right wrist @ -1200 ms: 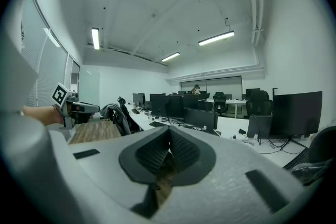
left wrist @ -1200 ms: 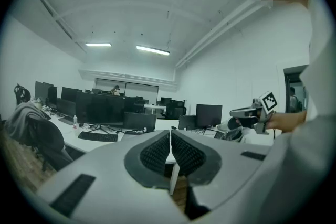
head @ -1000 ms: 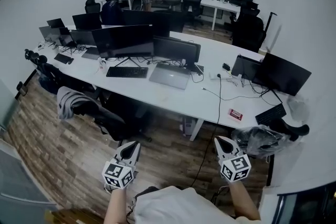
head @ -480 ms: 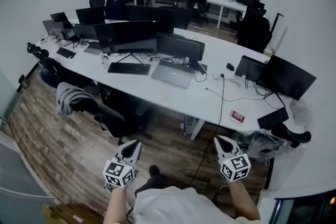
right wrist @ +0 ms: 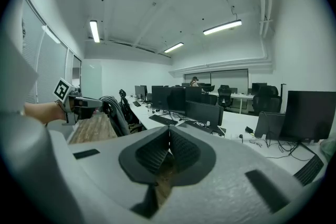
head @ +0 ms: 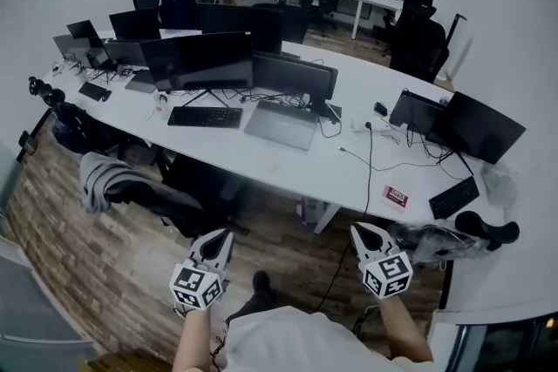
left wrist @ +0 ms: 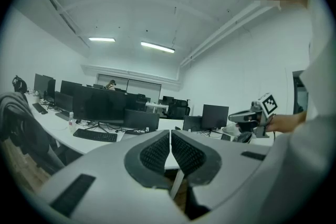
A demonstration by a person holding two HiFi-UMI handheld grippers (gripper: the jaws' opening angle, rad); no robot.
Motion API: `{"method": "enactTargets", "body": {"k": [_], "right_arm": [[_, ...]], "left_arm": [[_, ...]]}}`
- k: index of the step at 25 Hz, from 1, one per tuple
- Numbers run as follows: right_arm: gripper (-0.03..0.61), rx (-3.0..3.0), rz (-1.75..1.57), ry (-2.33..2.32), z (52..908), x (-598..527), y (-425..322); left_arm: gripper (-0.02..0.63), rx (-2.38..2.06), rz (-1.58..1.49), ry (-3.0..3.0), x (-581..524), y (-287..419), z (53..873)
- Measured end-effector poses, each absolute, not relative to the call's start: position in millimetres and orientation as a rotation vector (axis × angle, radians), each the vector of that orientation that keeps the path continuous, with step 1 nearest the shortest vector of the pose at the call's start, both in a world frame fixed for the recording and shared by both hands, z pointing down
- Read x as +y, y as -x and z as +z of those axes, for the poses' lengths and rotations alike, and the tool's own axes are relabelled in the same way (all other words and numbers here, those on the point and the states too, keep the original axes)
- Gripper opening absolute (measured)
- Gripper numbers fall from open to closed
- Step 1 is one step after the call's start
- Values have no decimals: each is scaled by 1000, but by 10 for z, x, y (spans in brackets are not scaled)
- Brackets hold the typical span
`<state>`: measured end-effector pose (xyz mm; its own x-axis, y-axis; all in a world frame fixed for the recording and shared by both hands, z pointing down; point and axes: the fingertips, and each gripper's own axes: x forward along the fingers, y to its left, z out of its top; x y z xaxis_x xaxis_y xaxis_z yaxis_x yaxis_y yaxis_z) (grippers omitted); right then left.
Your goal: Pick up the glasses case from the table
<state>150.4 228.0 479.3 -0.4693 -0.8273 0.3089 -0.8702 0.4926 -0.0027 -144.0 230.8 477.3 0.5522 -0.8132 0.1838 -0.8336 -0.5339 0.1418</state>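
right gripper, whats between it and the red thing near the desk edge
Head view: only wood floor and the white desk's front edge lie between the right gripper and the red thing.

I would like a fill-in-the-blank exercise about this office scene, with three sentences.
1. The jaws of the left hand-held gripper and the right hand-held gripper are ___.
2. The grey jacket hangs over a ___.
3. The small flat item on the long table is ___ in colour.
Missing words: shut; chair; red.
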Motion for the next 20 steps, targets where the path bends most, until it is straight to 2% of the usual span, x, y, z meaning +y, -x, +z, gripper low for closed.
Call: {"method": "enactTargets", "body": {"k": [20], "right_arm": [[2, -2313, 271, -1602, 4908, 978, -859]], "left_arm": [[11, -1145, 166, -2666, 544, 2034, 4932]]}}
